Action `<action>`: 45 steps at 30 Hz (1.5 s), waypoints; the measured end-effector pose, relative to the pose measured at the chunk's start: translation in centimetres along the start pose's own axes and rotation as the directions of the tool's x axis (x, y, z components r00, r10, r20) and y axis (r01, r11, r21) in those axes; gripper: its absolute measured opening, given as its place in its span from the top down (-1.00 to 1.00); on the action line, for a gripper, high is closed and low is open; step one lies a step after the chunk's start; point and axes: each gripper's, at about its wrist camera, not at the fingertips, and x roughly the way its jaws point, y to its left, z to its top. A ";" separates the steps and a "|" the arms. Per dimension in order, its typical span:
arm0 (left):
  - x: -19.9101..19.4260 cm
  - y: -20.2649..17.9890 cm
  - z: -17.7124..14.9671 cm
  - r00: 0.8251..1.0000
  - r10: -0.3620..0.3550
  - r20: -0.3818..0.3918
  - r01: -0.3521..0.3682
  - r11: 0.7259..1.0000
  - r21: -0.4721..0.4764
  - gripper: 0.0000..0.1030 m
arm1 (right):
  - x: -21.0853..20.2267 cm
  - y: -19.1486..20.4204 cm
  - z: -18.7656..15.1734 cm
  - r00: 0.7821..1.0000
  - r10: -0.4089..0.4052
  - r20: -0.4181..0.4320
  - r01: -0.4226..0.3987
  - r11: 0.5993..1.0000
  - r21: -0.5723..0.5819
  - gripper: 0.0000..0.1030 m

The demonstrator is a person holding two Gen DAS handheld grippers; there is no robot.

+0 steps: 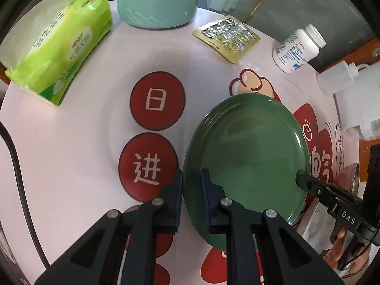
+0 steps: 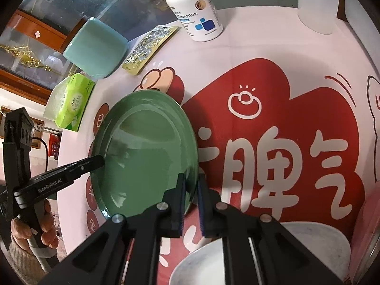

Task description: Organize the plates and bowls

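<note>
A dark green plate is held tilted above the white and red tablecloth. My left gripper is shut on its left rim, one finger under, one over. My right gripper is shut on the opposite rim of the same plate. Each gripper shows in the other's view: the right one at the plate's right edge, the left one at its left edge. A white bowl sits below the right gripper, partly hidden by it.
On the table stand a green tissue pack, a teal container, a foil pill blister, a white pill bottle and a small white bottle. A pink object lies at the right edge.
</note>
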 end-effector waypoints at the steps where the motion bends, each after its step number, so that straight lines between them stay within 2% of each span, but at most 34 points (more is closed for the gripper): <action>1: -0.2 0.0 -0.1 1.000 0.000 0.002 0.000 1.000 0.003 0.77 | -0.2 0.1 0.0 1.000 0.006 0.003 -0.006 1.000 -0.001 0.83; 12: -5.9 -0.2 -3.1 0.999 -0.009 0.043 0.007 0.998 0.055 0.79 | -4.2 2.6 -1.4 0.999 0.041 0.037 -0.040 0.999 -0.030 0.84; 20: -13.7 -0.1 -7.9 0.996 -0.030 0.081 0.021 0.994 0.103 0.79 | -10.1 5.7 -5.8 0.993 0.088 0.079 -0.083 0.995 -0.061 0.85; 27: -21.6 -0.3 -15.4 0.993 -0.054 0.107 0.038 0.989 0.141 0.79 | -15.7 8.6 -12.5 0.988 0.122 0.094 -0.115 0.990 -0.078 0.85; 33: -25.2 0.0 -23.7 0.990 -0.060 0.125 0.038 0.985 0.169 0.79 | -18.6 10.2 -20.2 0.989 0.123 0.086 -0.113 0.987 -0.110 0.85; 38: -25.1 1.0 -31.0 0.992 -0.075 0.099 0.059 0.985 0.162 0.79 | -18.9 10.4 -27.6 0.992 0.104 0.073 -0.094 0.986 -0.137 0.85; 45: -22.3 2.4 -38.9 0.994 -0.083 0.078 0.069 0.984 0.166 0.79 | -16.5 9.1 -34.4 0.995 0.075 0.067 -0.067 0.991 -0.118 0.85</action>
